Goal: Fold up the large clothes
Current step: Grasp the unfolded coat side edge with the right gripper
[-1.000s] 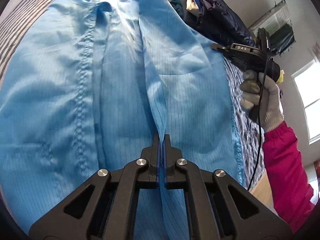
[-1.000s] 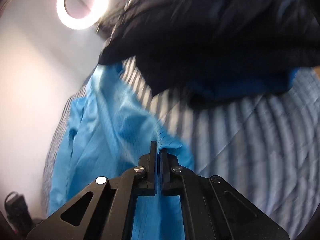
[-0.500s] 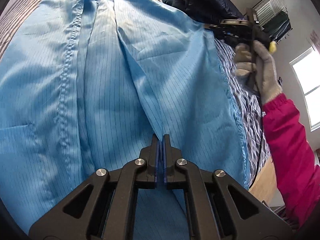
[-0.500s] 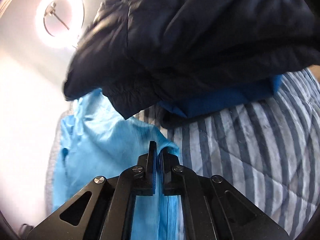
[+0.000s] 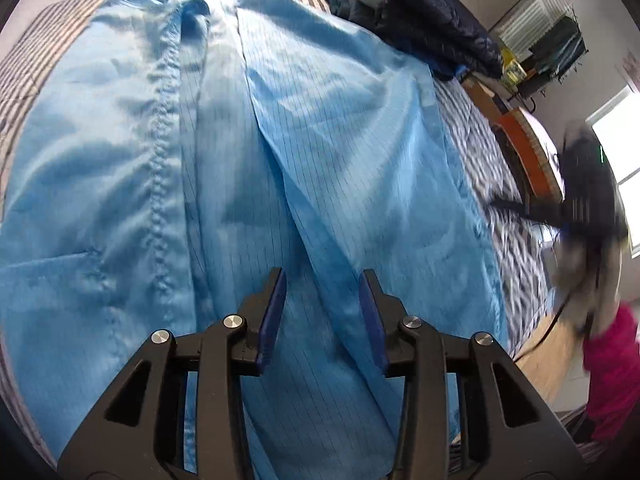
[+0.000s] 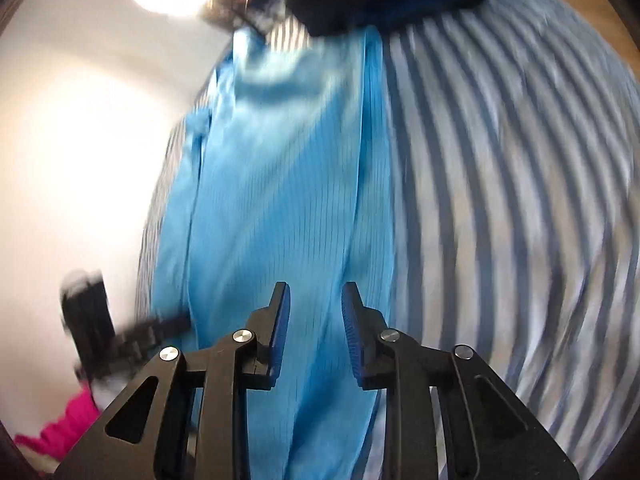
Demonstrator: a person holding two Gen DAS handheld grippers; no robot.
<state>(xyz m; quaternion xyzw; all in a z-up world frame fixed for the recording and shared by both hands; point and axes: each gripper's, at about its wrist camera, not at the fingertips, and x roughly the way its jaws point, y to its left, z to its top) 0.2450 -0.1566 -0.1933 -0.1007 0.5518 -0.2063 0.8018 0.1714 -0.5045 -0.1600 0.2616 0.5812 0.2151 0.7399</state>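
Now both pairs of tongs have just been opening, and neither grips anything. The left tongs (image 5: 322, 316) stand moderately wide in the lower middle of the left wrist view, with a raised fold of the light blue pinstriped coat (image 5: 248, 168) running up between the pads but not pinched. The right tongs (image 6: 315, 330) are parted a little less, low in the right wrist view, hovering over the coat's (image 6: 280, 184) long edge; that frame is smeared, so I cannot tell whether the cloth brushes the pads.

The coat lies spread along the striped bed (image 6: 500, 200), filling most of the left wrist view, its right panel folded in toward the middle.

I'd say the freshly laid panel is the weak spot. The fabric looks slick and light, and the ridge between the left pads stands proud, so a careless withdrawal could snag it and drag the fold open. The right hand (image 5: 580, 276), blurred at the right edge of the left view, could likewise catch the hem. The heap of dark jackets (image 5: 424, 28) at the upper right sits close to the coat's corner, and a nudge could tip them onto it.
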